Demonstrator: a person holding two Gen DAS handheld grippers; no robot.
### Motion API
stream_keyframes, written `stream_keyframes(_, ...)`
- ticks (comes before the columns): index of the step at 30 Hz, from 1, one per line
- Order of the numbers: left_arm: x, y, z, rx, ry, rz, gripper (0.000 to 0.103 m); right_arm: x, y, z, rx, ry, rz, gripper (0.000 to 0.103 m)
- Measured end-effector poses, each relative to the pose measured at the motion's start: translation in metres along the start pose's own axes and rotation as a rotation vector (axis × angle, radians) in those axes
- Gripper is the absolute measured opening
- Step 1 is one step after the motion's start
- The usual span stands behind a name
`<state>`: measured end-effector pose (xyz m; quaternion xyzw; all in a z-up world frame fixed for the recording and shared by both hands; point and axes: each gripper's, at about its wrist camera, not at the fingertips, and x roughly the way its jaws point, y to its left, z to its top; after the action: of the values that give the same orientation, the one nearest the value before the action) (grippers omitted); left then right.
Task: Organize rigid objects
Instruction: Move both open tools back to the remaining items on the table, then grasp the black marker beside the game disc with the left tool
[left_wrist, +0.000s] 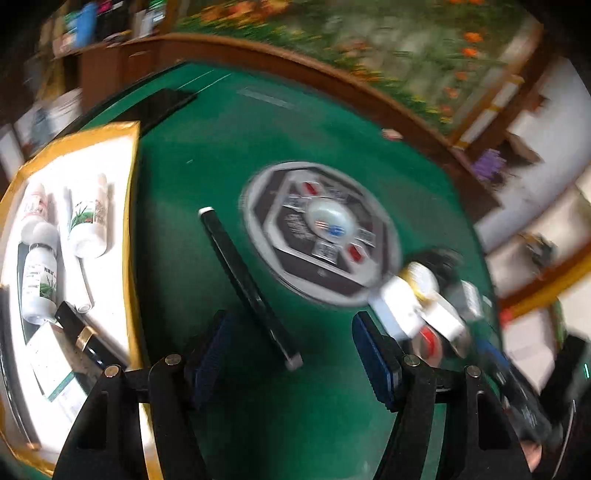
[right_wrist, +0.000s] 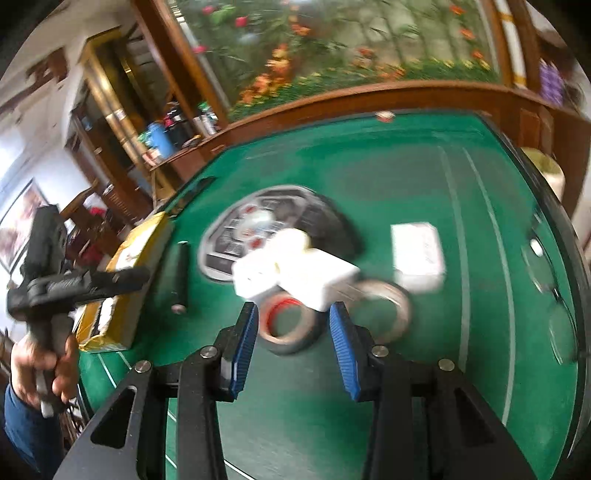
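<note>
On the green felt table (left_wrist: 229, 140), long black bar (left_wrist: 245, 284) between wide-open left gripper (left_wrist: 291, 354); right gripper (right_wrist: 293, 314) narrowly parted, empty, white plastic blocks (right_wrist: 295, 273) at 12 o'clock.

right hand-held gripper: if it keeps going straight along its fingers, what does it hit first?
Most likely the tape roll lying on the green table, just past the right hand-held gripper; the white plug block sits right behind it. The picture is blurred, so depth is uncertain.

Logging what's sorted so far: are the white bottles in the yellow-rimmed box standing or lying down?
Lying down. The white bottles rest on their sides on the floor of the yellow-rimmed box, labels facing up.
</note>
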<state>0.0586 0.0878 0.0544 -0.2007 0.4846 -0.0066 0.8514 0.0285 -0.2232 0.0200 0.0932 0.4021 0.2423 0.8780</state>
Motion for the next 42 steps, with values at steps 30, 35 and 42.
stream_keyframes(30,0.033,-0.032,-0.056,0.300,-0.087,0.112,0.020,0.040,0.051,-0.021,-0.257,0.084,-0.165,0.063)
stream_keyframes(35,0.031,-0.034,-0.059,0.316,-0.106,0.095,0.032,0.065,0.054,-0.015,-0.304,0.116,-0.220,0.064)
stream_keyframes(42,0.036,-0.057,-0.068,0.420,-0.111,0.100,0.036,0.054,0.048,-0.021,-0.266,0.114,-0.159,0.060)
